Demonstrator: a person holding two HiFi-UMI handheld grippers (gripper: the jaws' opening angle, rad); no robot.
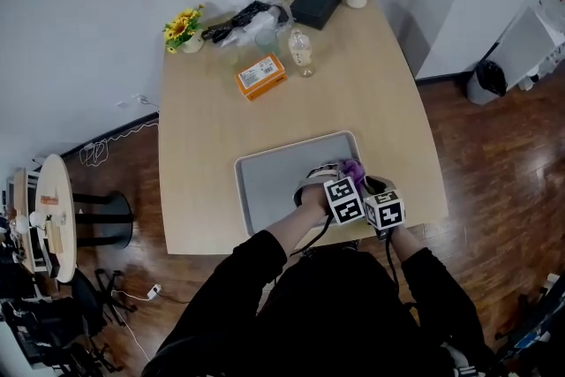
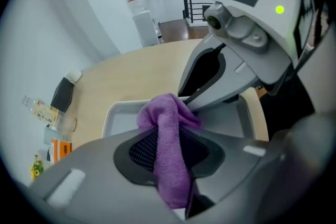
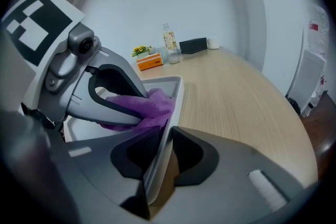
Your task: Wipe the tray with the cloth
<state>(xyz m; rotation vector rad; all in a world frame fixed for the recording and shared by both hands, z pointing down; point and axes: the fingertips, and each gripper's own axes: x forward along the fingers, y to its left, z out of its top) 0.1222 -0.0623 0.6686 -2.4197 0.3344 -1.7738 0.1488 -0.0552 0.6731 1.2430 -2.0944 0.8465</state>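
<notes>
A purple cloth (image 2: 167, 128), soft and limp, hangs bunched between the fingers of the left gripper (image 2: 169, 150), which pinch it along a gathered fold at the near right corner of the grey tray (image 1: 274, 181). Light terry like this is likely to crumple rather than slip, so a hold on the bunched middle, with a loose end left to drag, looks the sound choice. The tray appears stiff, smooth and light enough to skate under a wipe. The right gripper (image 3: 157, 155) has its fingers clamped on the tray's raised right rim, just beside the cloth. The tray lies at the near edge of the wooden desk (image 1: 212, 146). An orange box (image 1: 261, 76), a bottle (image 1: 301, 51) and yellow flowers (image 1: 183, 28) stand well apart at the far end.
</notes>
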